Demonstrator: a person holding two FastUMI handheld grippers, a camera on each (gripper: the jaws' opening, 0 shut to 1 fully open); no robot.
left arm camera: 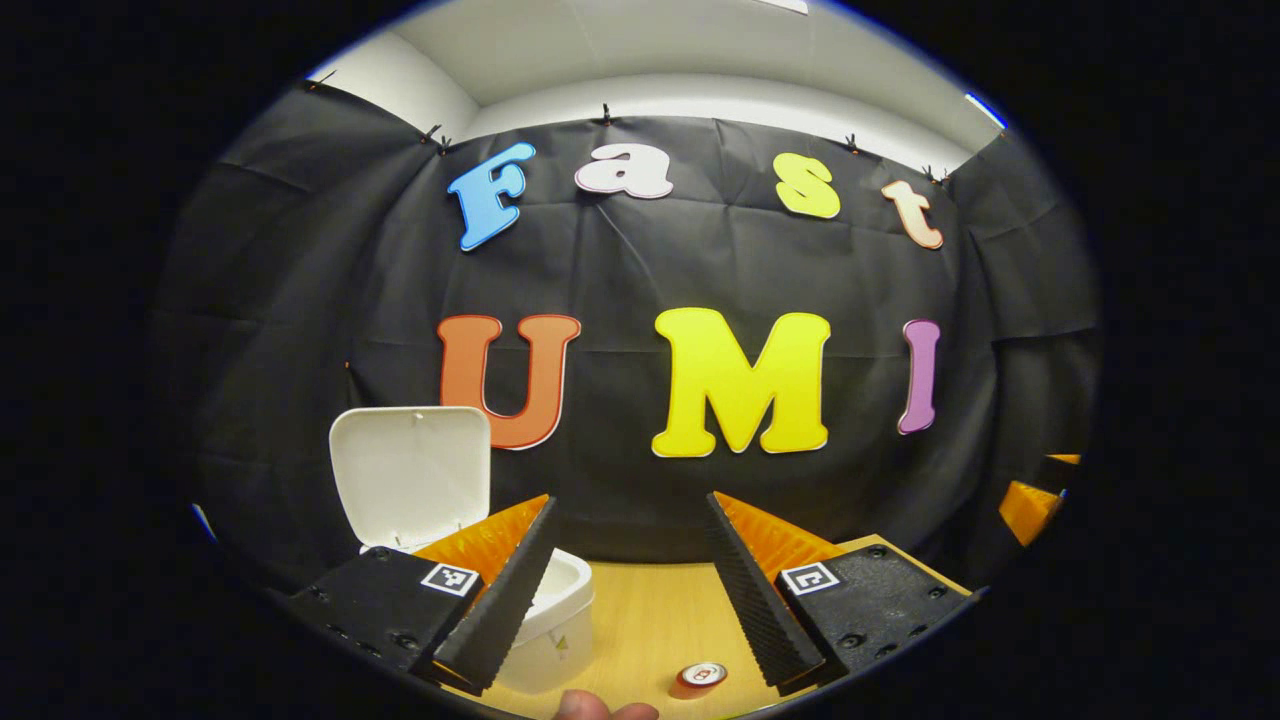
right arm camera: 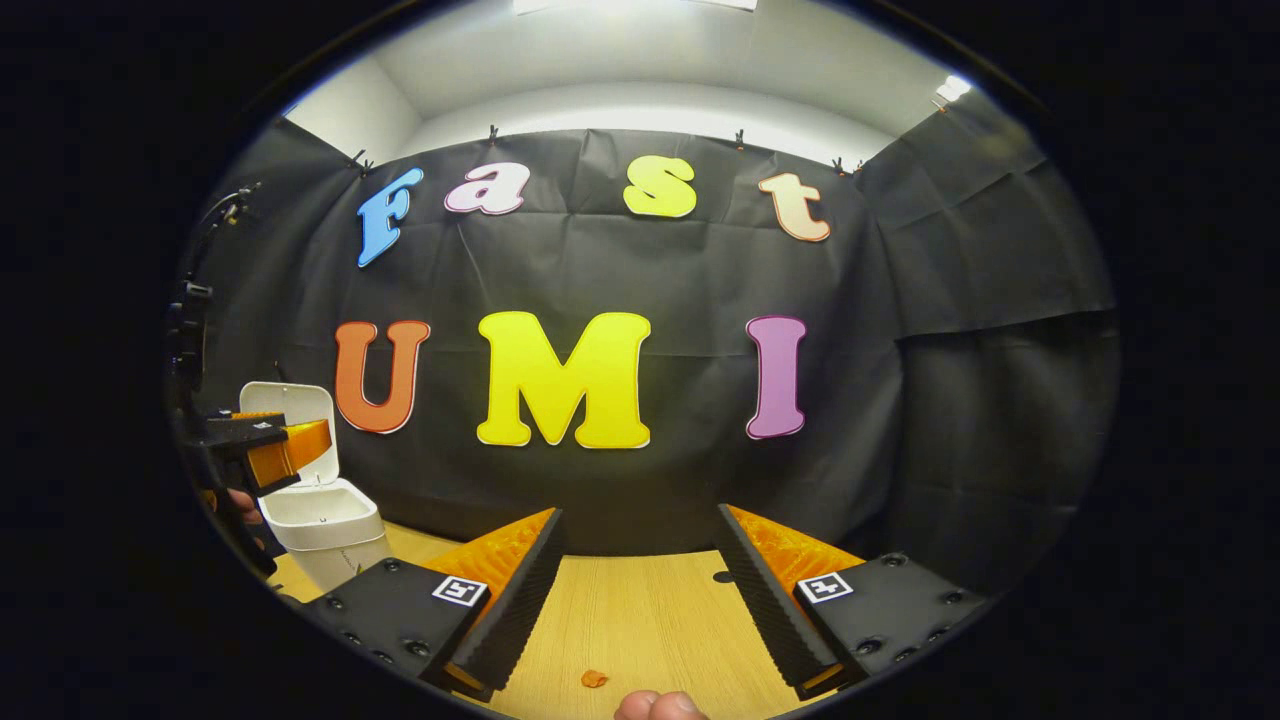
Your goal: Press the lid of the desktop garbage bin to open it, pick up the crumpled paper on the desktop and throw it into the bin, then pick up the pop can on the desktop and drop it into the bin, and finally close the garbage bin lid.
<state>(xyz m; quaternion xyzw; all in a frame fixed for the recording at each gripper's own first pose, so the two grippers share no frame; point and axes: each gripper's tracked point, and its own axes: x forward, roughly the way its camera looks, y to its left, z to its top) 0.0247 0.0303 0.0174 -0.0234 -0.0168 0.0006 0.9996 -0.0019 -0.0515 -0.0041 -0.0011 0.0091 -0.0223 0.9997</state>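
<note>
The white desktop bin [left arm camera: 560,625] stands at the table's left with its lid [left arm camera: 412,475] tipped up and open. My left gripper [left arm camera: 630,500] is open and holds nothing; its left finger reaches over the bin's rim. A pop can [left arm camera: 702,675] stands upright on the table just ahead, near the right finger, seen from above. In the right gripper view the bin [right arm camera: 325,525] is far left, with the left gripper [right arm camera: 290,450] hanging over it in front of the raised lid [right arm camera: 290,415]. My right gripper [right arm camera: 640,512] is open and holds nothing above the wooden table.
The light wooden table [right arm camera: 640,610] runs back to the black cloth wall. A small orange scrap [right arm camera: 594,678] lies near its front edge. A person's fingertip [right arm camera: 660,705] pokes in at the bottom. Part of the right gripper [left arm camera: 1030,505] shows at the far right of the left gripper view.
</note>
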